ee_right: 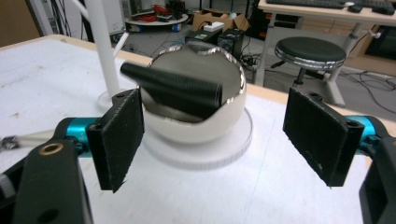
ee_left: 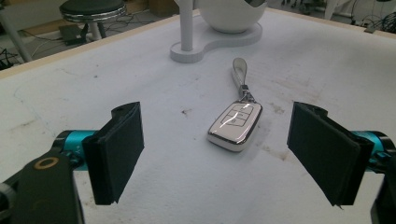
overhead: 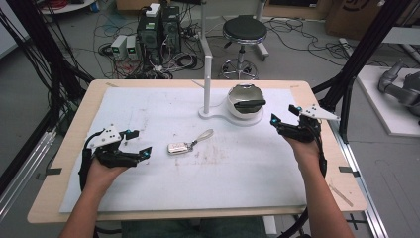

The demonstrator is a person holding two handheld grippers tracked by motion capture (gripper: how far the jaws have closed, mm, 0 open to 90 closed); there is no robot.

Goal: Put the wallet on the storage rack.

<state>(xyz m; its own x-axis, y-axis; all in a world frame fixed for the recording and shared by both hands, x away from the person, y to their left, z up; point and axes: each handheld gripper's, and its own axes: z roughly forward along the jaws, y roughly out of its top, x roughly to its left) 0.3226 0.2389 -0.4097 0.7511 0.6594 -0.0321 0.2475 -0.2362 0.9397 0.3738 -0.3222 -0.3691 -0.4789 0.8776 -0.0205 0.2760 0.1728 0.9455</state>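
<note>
A white car key fob [overhead: 179, 147] with a grey loop strap [overhead: 204, 135] lies near the middle of the white mat [overhead: 223, 173]. My left gripper [overhead: 138, 144] is open just left of the fob, empty; in the left gripper view the key fob [ee_left: 235, 122] lies on the mat ahead, between the jaws' lines. At the back stands a white bowl-shaped holder [overhead: 245, 102] with a black cylinder [overhead: 249, 103] resting across it. My right gripper [overhead: 285, 115] is open to the right of the holder; the right gripper view faces the holder [ee_right: 196, 119] and black cylinder [ee_right: 172, 87].
A white post [overhead: 207, 82] rises from the flat base [overhead: 213, 114] shared with the holder. The mat covers a wooden table [overhead: 74, 124]. Beyond the far edge are a black stool [overhead: 244, 29], computer boxes [overhead: 158, 29] and cables on the floor.
</note>
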